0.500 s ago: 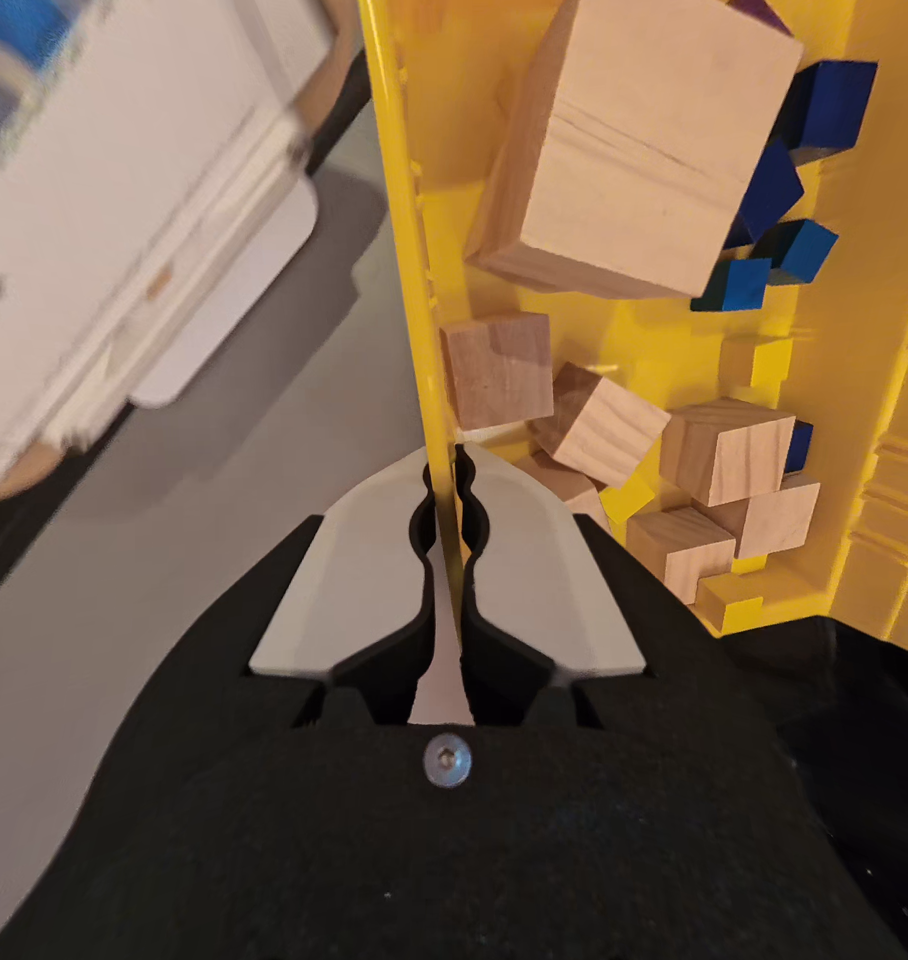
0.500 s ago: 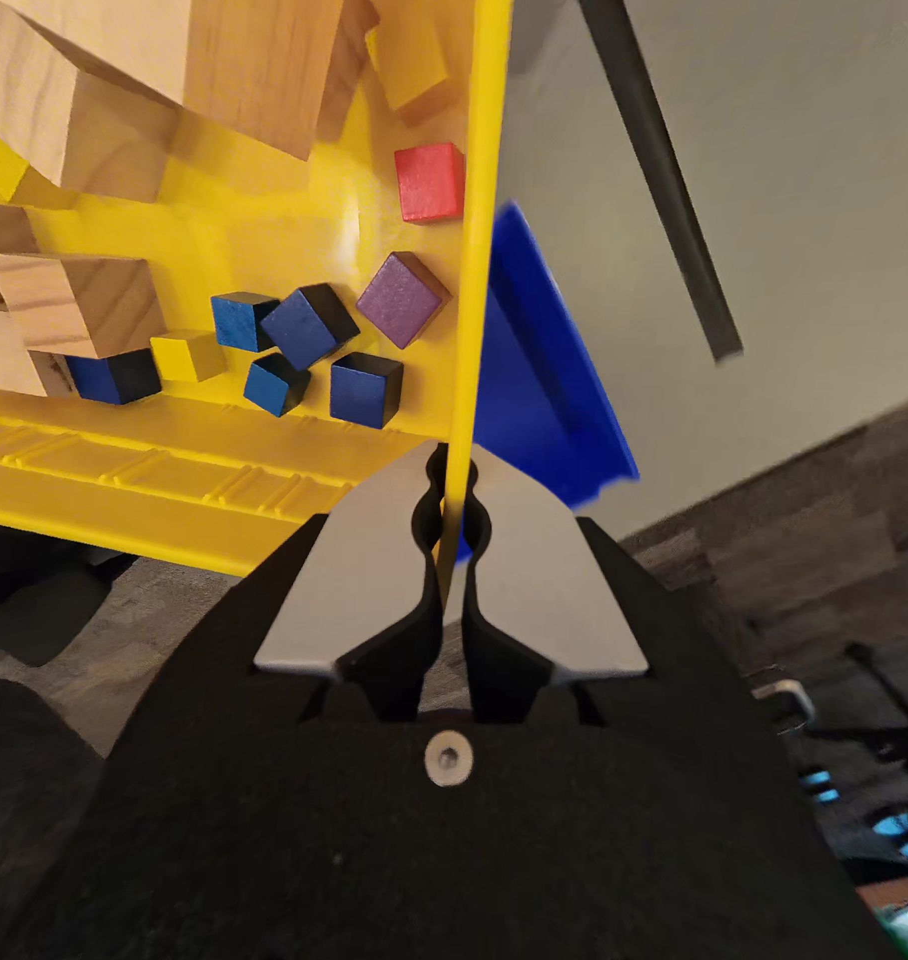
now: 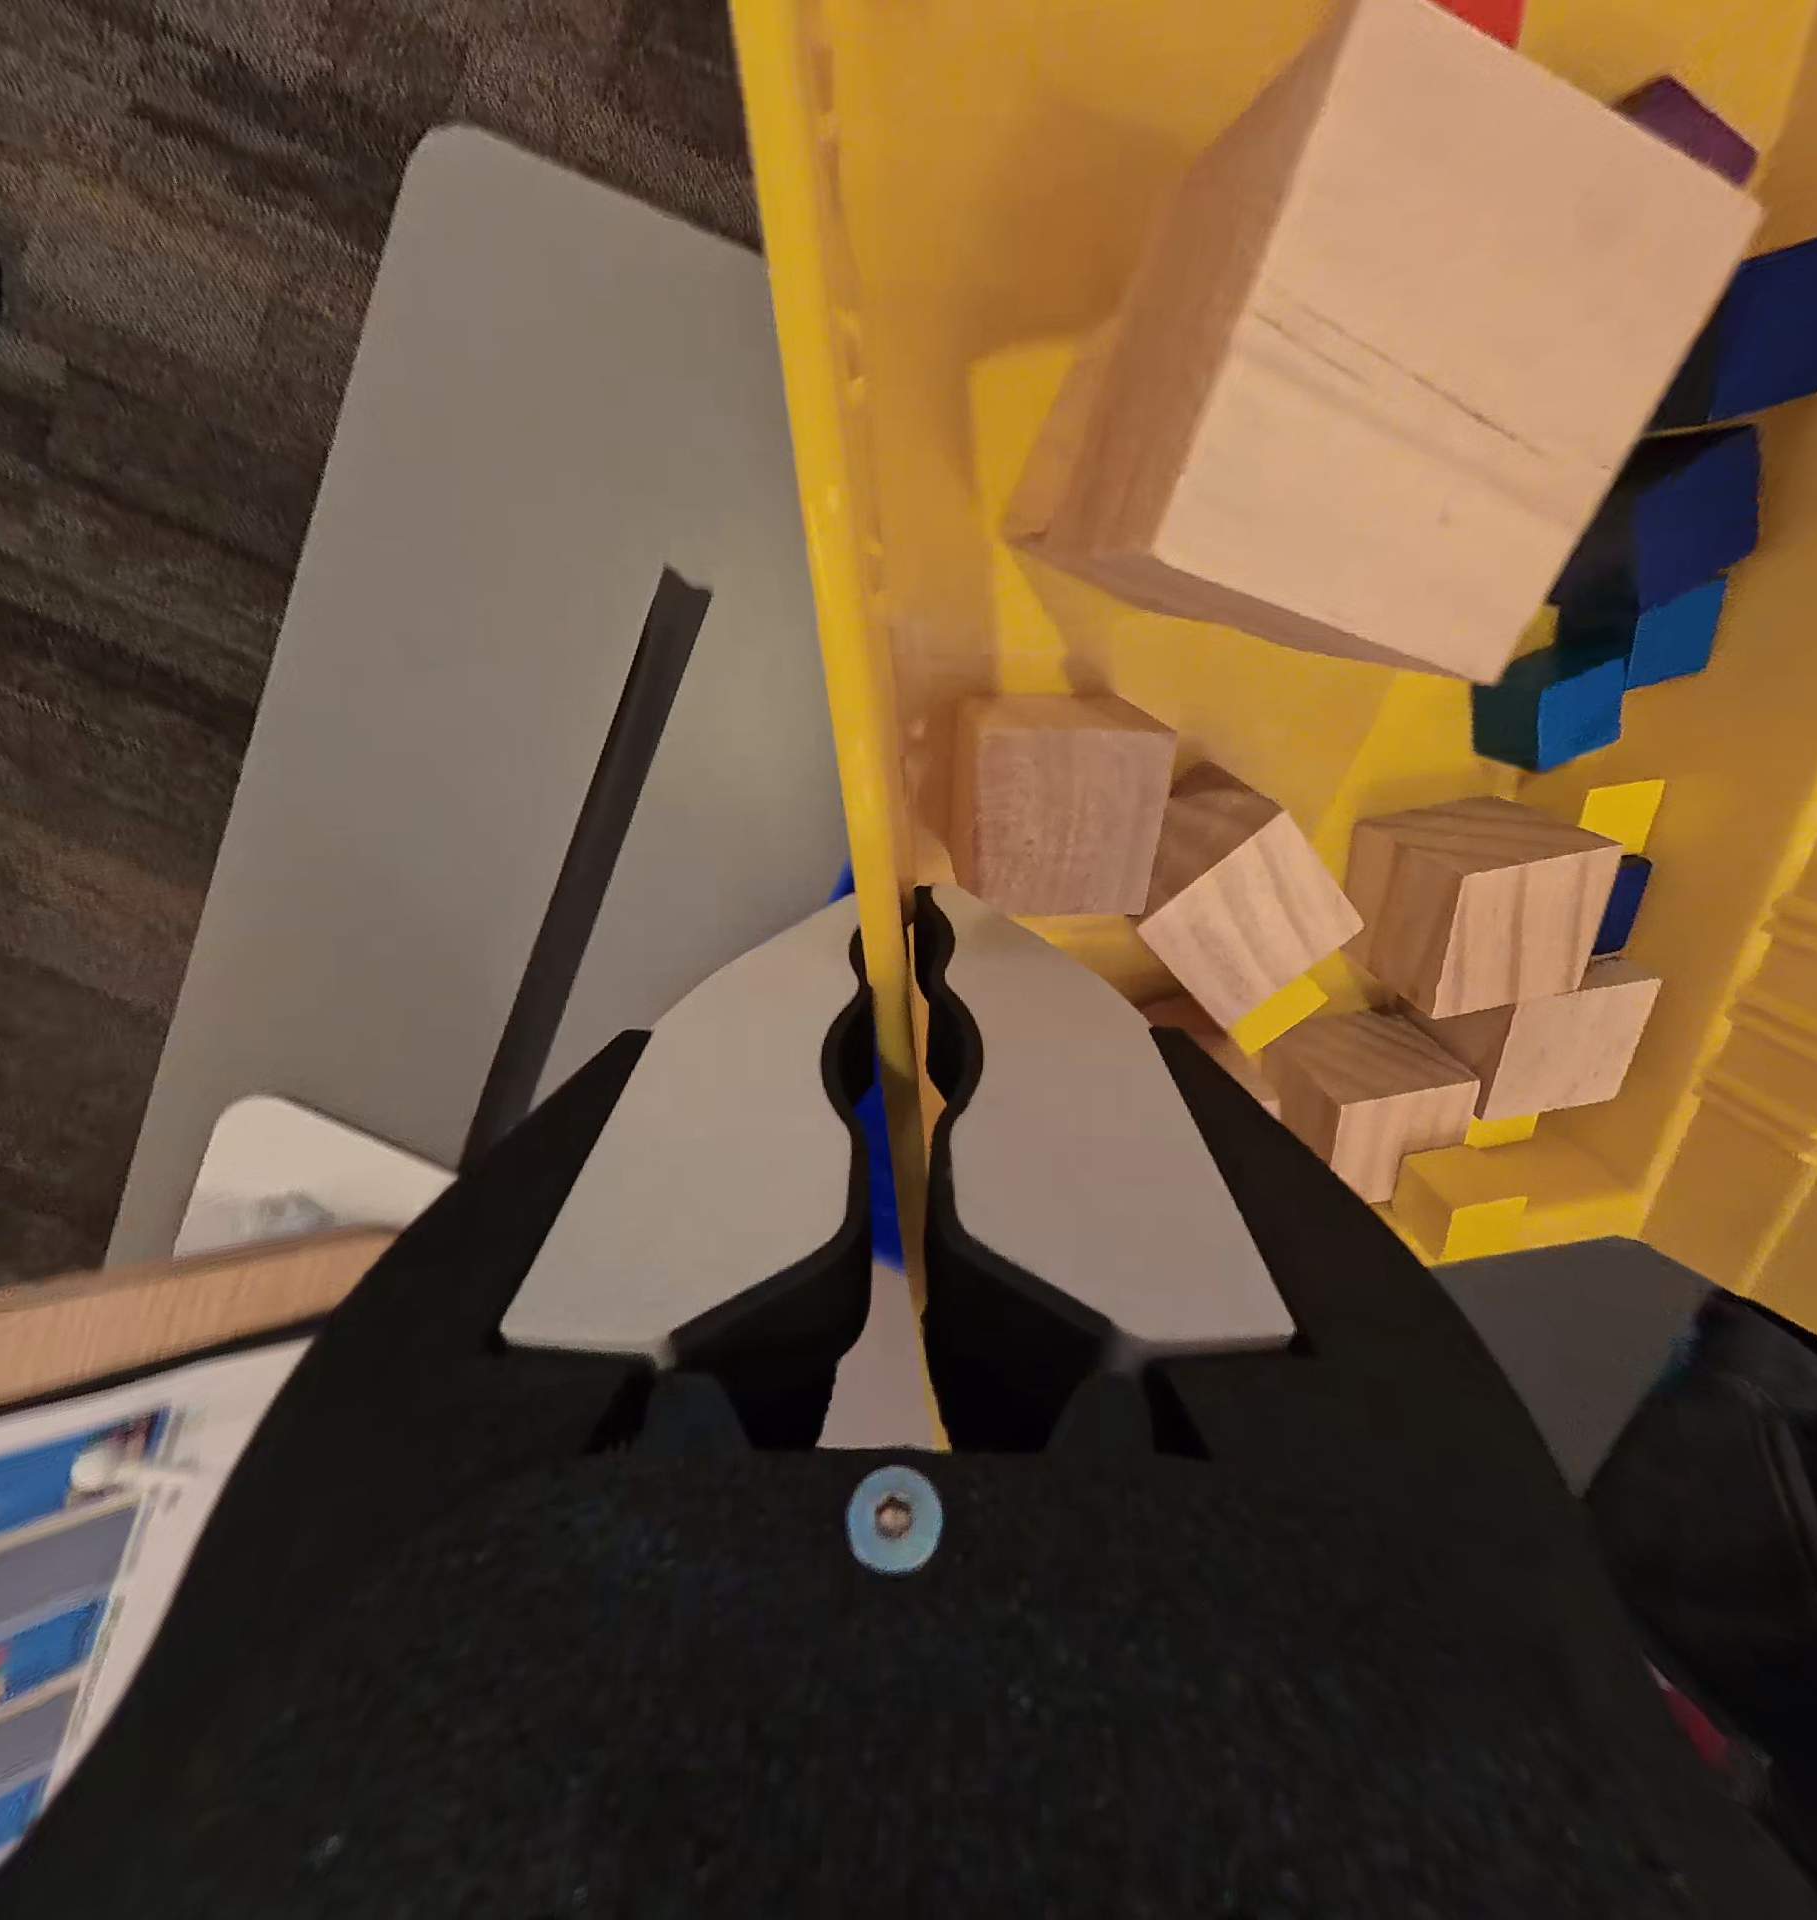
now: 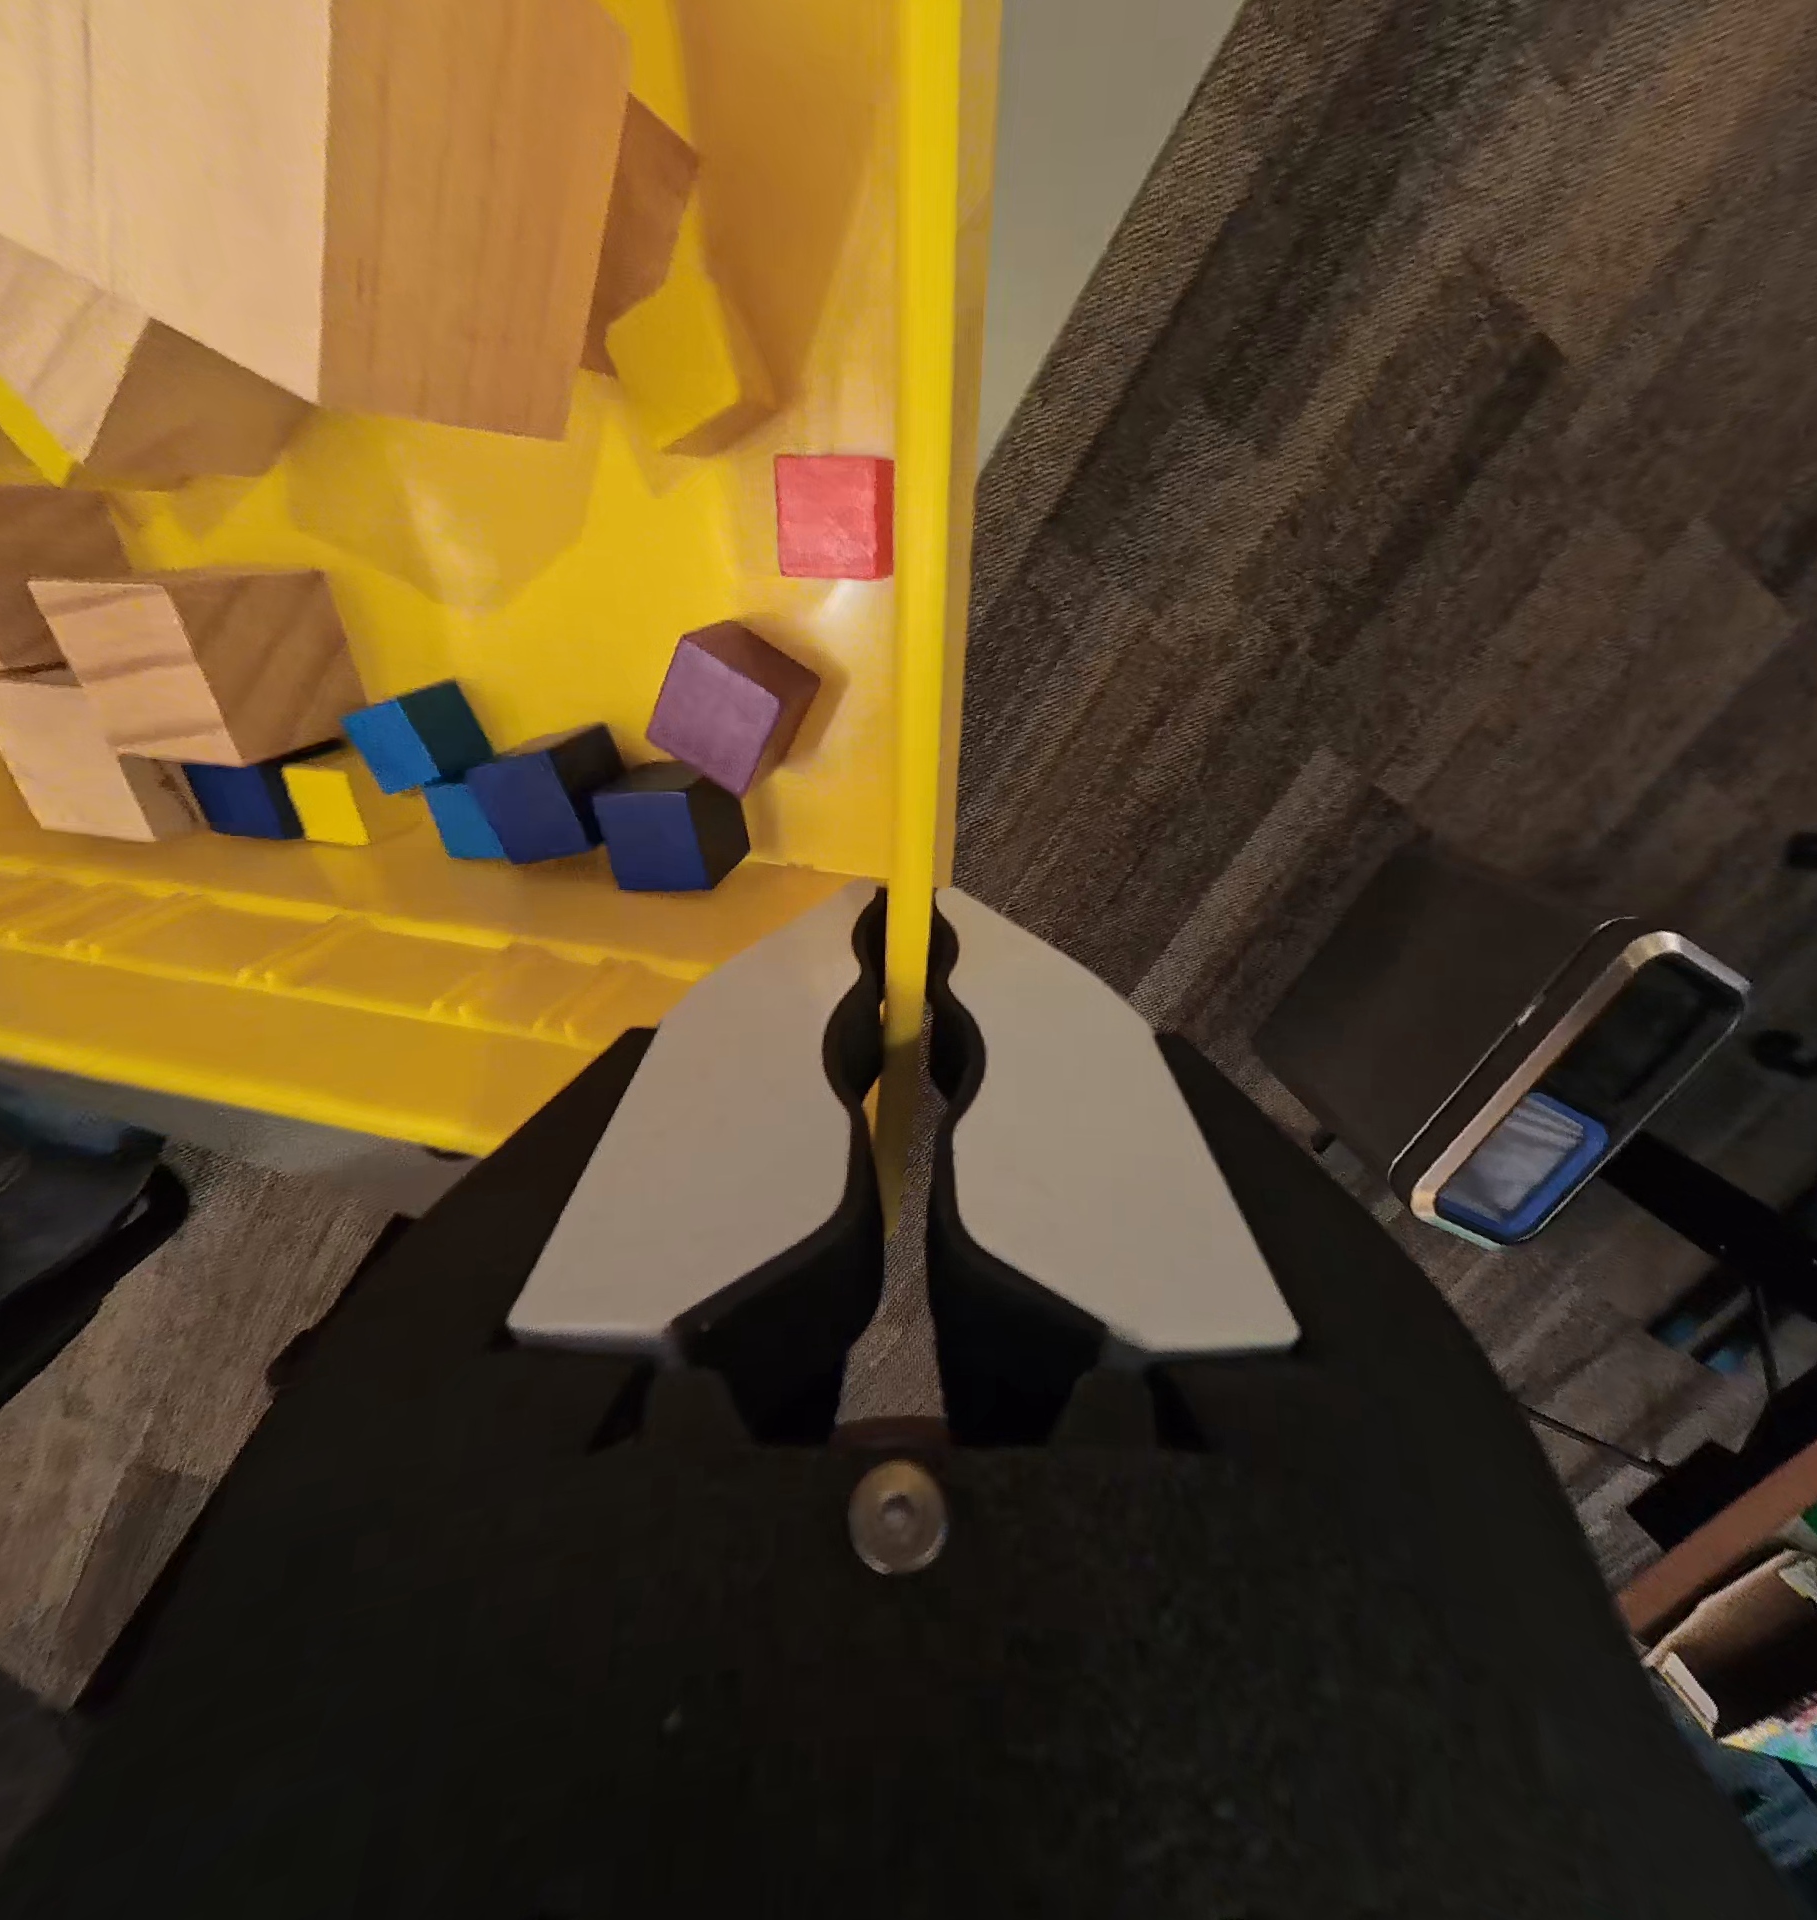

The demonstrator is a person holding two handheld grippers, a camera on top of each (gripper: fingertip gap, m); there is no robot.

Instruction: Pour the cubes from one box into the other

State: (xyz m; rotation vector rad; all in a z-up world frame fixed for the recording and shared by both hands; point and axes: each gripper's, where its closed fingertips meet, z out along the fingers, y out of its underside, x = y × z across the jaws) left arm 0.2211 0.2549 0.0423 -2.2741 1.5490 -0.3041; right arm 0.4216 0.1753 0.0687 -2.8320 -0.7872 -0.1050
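Each clenched on an opposite side wall of the stiff, thin yellow plastic box (image 3: 1091,135), the left hand-held gripper (image 3: 896,1039) and right hand-held gripper (image 4: 909,1039) likely bear real weight from loose wooden cubes (image 3: 1382,395), so wall grips suit.

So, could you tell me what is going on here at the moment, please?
A person is holding a yellow box with two handheld grippers. The left gripper is shut on one side wall, the right gripper on the opposite wall. The box is tipped, and the wooden cubes and small coloured cubes inside are tumbling. A sliver of blue shows behind the left gripper; whether it is the other box cannot be told.
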